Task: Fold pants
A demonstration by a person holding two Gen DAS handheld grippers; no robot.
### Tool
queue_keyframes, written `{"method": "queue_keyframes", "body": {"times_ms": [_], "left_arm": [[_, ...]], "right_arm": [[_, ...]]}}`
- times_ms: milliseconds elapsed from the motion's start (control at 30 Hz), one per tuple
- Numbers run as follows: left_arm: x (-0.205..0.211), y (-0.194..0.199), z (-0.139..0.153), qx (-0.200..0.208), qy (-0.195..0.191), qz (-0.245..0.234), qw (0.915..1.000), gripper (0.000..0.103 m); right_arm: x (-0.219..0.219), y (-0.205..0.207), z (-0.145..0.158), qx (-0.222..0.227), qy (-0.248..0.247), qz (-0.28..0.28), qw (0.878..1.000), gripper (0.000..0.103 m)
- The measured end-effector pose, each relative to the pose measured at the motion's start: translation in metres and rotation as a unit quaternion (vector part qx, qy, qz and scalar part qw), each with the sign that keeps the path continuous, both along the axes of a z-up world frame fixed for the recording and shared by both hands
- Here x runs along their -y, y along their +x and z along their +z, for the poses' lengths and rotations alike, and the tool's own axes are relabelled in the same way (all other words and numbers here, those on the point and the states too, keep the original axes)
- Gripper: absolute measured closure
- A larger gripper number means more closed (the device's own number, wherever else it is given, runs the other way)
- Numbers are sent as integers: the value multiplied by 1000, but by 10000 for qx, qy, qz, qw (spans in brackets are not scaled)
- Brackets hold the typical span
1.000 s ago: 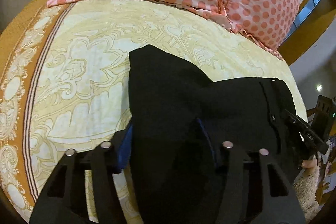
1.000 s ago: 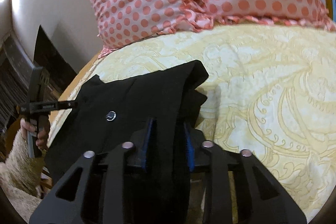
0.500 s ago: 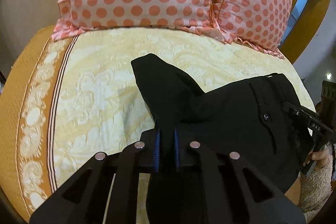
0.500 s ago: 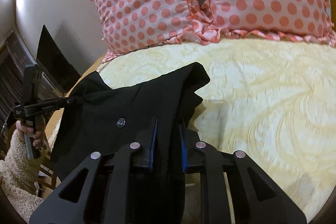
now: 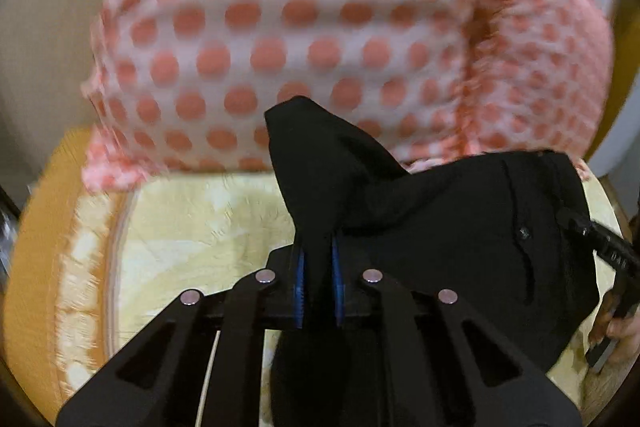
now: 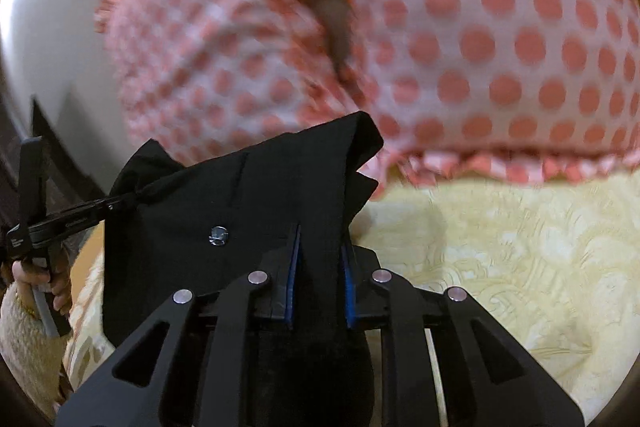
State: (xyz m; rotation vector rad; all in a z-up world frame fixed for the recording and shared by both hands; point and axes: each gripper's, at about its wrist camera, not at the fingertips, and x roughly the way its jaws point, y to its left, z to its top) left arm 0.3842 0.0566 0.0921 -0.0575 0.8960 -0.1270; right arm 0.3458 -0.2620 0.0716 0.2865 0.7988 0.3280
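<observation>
Left gripper [image 5: 318,283] has its blue pads [image 5: 298,287] squeezed nearly together on a fold of the black pants [image 5: 460,227], so it's clamped tight on the cloth. Same deal on the other side: the right gripper [image 6: 320,283] is pinching a thicker bunch of the pants [image 6: 248,211], with its pads [image 6: 292,283] a little further apart but cloth filling the whole gap. Below both pairs of pads the fabric drops behind the gripper bodies, so how far it hangs is hidden.

The pants are held up off the bed [image 5: 208,219], stretched sideways between the two grippers, so the long line of the held edge runs left to right. A peak of cloth sticks up above each grip. A small button [image 6: 218,235] shows on the right wrist view, and a button and a seam show on the left one.

In the left wrist view the right gripper only pokes in at the right edge, mostly cut off, with the person's hand [image 5: 618,331] half out of frame. The right wrist view catches the left gripper at the far left, gripping a corner of the pants, hand [image 6: 36,279] partly visible.

Behind it all, the polka-dot pillows [image 5: 280,27] are badly smeared by motion blur, and so is the bedspread pattern. There's open bedspread to the left in the left view and to the right in the right view [image 6: 520,247].
</observation>
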Motion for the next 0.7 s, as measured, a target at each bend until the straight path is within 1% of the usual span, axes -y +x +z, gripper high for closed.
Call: {"method": "queue_keyframes", "body": {"times_ms": [33,67,100,133,167,233,267,300,367,400,433,467,500,533,567,633,700], "left_arm": [[-1,8,-14,-169,-27,69,9998,92],[-1,12,-23,-244,24,108,9996,91],[0,16,-34,-279,128,154,9994,86],[1,17,-41,-267,231,209,9992,80],[2,17,-44,-237,311,245,9989,78],[3,13,-40,-133,381,273,9988,75],[1,8,-33,-24,423,326,9986,74],[0,1,-24,148,492,407,9978,73],[-2,-20,-7,518,555,496,9959,59],[-1,-36,3,677,448,462,9956,49],[0,-47,8,730,264,357,9963,41],[4,-60,11,727,62,218,9971,38],[12,-73,11,642,-162,11,9978,36],[20,-84,9,547,-284,-160,9980,35],[27,-91,6,460,-324,-309,9979,35],[45,-101,-5,289,-200,-555,9978,29],[56,-102,-18,91,-69,-660,9978,28]], "right_arm": [[-2,7,-11,-198,-92,-46,9998,85],[-4,10,-18,-289,-182,-72,9994,84],[-7,12,-24,-305,-310,-97,9990,82],[-9,12,-24,-251,-420,-133,9987,79],[-11,12,-23,-243,-487,-151,9984,77],[-12,9,-19,-244,-664,-171,9973,71],[-11,6,-16,-237,-762,-231,9965,66],[-9,0,-9,-161,-876,-340,9954,65],[-4,-22,6,170,-1032,-535,9931,65],[-6,-37,16,405,-1073,-504,9921,59],[-8,-47,22,534,-1099,-400,9917,54],[-16,-58,26,622,-1136,-248,9913,44],[-26,-71,28,686,-1227,-62,9900,38],[-38,-82,27,713,-1383,124,9877,38],[-46,-87,25,717,-1492,238,9859,38],[-64,-95,17,569,-1719,470,9823,38],[-75,-91,6,322,-1796,589,9815,38]]}}
